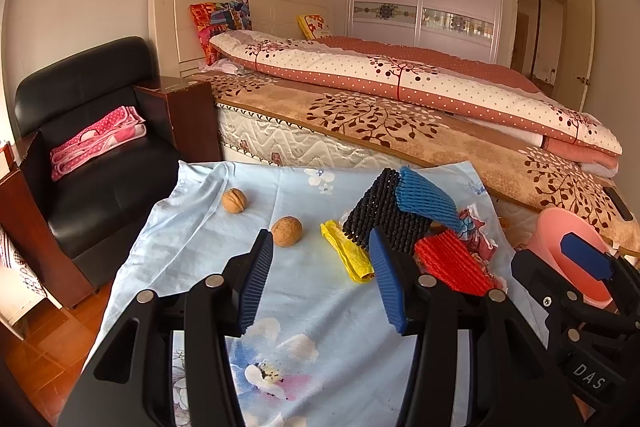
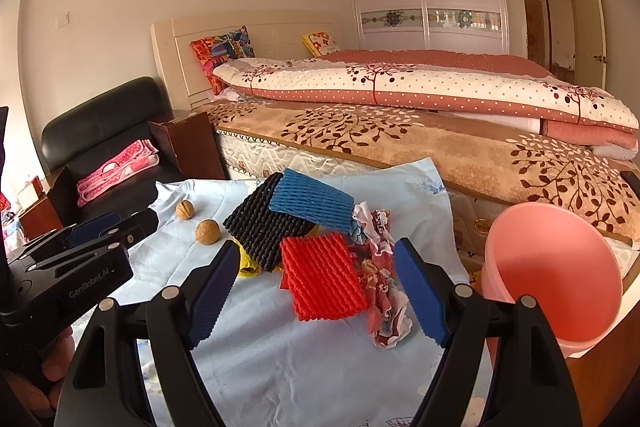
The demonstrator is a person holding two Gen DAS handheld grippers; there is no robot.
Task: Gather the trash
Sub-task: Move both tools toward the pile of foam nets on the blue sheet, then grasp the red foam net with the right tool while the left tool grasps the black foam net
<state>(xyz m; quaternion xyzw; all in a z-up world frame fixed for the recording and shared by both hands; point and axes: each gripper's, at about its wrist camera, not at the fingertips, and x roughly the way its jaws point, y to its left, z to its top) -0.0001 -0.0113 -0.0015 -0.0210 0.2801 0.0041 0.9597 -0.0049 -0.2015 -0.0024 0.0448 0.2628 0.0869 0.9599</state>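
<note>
hovered above the tabletop (image 1: 168, 235) draped in a pale blue flowered cloth (image 2: 280, 367), both tools released and grasping nothing. left tool (image 1: 320, 267) spread wide over bare cloth, near walnut (image 1: 286, 231) just beyond its left pad, far walnut (image 1: 234, 200) further back. lay just past its right pad: yellow wrapper (image 1: 348, 255), partly under the black foam net (image 1: 384, 223). right tool (image 2: 316, 291) likewise gaping, framing the red foam net (image 2: 322, 275) and the crumpled printed wrapper (image 2: 380, 275) (neither pad touching them). leaned on the black net, the blue foam net (image 2: 312, 205). stood at the right edge of the tabletop, tilted toward the tools, a pink bin (image 2: 556, 271). behind everything, a bed (image 2: 440, 131) and a black armchair (image 1: 92, 131).
</note>
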